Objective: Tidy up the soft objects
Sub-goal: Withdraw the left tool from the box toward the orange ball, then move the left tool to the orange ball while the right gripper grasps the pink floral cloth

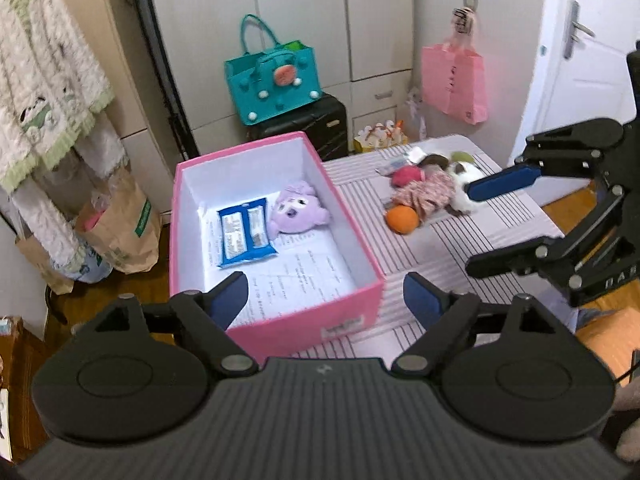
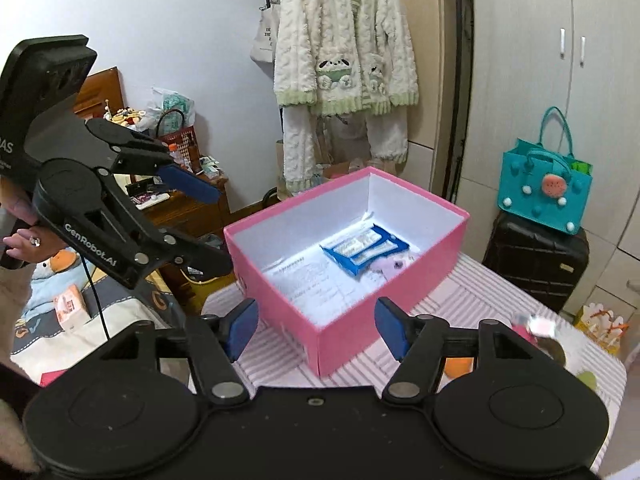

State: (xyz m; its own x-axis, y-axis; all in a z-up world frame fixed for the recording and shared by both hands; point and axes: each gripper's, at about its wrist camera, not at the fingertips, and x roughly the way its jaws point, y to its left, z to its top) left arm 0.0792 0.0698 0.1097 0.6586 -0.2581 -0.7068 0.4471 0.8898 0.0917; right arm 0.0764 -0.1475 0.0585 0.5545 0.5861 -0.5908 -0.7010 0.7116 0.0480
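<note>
Grippers are hanging wide and empty beside the box; next, I judge, fetching a toy from the desk.

**Soft things: two boxed, the rest heaped on the worktop**

The open pink box holds a purple plush at its far end, with a blue wipes pack lying flat at the plush's 9 o'clock. At the box's 3 o'clock lies a heap: orange ball, floral-dressed doll, white plush.

Striped table with box and toys

A pink-and-white striped table carries an open pink cardboard box; well apart lie an orange plush ball and a heap of soft toys.
</note>
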